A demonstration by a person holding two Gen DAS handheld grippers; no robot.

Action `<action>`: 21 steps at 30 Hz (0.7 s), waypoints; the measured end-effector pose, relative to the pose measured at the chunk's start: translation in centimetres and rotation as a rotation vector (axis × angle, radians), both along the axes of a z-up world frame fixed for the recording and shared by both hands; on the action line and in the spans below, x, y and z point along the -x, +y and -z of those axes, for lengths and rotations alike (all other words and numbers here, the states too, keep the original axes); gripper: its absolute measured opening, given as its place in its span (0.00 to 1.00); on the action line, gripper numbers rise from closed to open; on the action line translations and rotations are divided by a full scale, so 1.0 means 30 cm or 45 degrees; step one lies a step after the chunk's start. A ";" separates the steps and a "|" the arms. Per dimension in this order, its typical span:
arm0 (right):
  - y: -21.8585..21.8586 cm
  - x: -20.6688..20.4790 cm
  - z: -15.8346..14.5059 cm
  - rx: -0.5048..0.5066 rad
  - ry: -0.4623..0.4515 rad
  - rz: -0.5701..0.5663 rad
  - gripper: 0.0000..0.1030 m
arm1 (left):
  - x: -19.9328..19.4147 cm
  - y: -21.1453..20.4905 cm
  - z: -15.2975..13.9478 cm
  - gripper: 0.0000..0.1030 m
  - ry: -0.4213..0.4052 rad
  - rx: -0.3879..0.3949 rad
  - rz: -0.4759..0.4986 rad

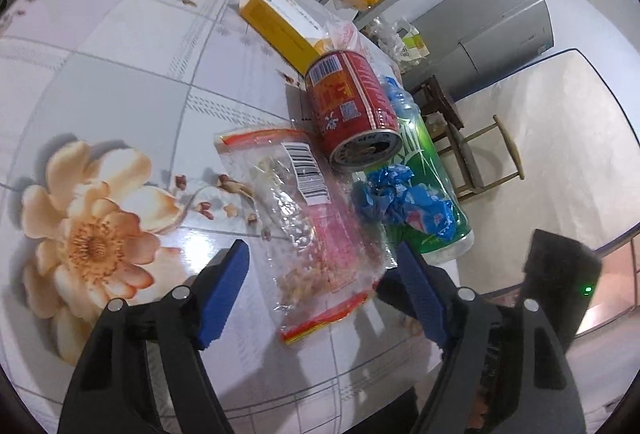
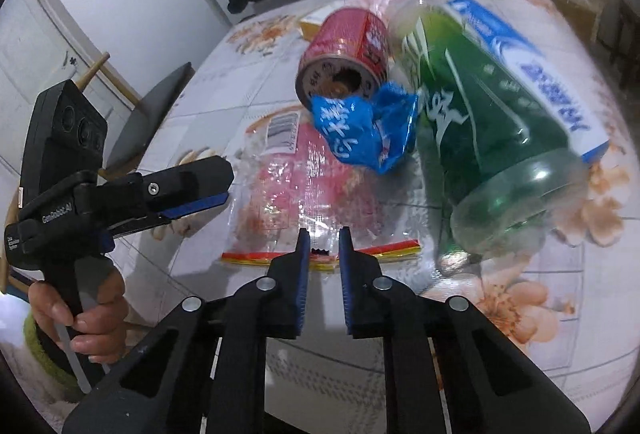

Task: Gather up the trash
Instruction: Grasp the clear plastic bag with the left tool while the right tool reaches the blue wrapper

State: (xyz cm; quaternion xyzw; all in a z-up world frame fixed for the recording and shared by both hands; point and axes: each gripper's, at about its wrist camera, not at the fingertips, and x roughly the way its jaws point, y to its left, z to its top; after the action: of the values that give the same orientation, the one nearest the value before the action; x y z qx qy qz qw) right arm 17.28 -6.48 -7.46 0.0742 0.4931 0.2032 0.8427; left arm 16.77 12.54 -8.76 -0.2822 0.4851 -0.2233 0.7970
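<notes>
A clear plastic snack bag [image 1: 312, 234] with a red and yellow sealed edge lies flat on the flowered table. My left gripper [image 1: 322, 274] is open, its blue pads standing on either side of the bag without touching it. My right gripper [image 2: 323, 246] hovers at the bag's [image 2: 288, 185] near sealed edge, its jaws a narrow gap apart with the edge's tip showing between the tips; no pad visibly presses on it. Behind the bag lie a red can [image 1: 352, 109] on its side, a crumpled blue wrapper [image 1: 404, 201] and a green plastic bottle [image 2: 492, 121].
A yellow box [image 1: 280, 29] lies further back on the table [image 1: 120, 73]. A person's hand [image 2: 92, 318] holds the left gripper [image 2: 216, 185] at the table's left edge. Chairs [image 1: 472, 153], a grey cabinet [image 1: 492, 29] and a shelf stand beyond the table.
</notes>
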 end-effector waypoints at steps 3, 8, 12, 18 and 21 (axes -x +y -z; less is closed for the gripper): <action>-0.010 -0.006 0.019 -0.028 0.040 0.002 0.08 | -0.008 -0.003 0.009 0.69 0.011 0.043 0.009; -0.036 -0.019 0.040 -0.100 0.075 0.006 0.04 | -0.015 -0.001 0.013 0.68 0.017 0.093 0.010; -0.056 -0.022 0.048 -0.137 0.083 0.009 0.03 | -0.020 -0.002 0.011 0.68 0.014 0.042 -0.011; -0.090 -0.022 0.057 -0.209 0.108 0.026 0.02 | -0.033 -0.027 0.013 0.68 0.011 0.042 0.009; -0.089 -0.027 0.056 -0.213 0.109 0.030 0.02 | -0.038 -0.003 0.033 0.68 0.040 0.194 -0.014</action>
State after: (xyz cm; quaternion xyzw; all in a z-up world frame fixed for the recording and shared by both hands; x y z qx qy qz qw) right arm 18.10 -9.15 -9.13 0.1587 0.5091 0.2304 0.8140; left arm 17.91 12.44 -9.75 -0.3481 0.4776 -0.2506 0.7668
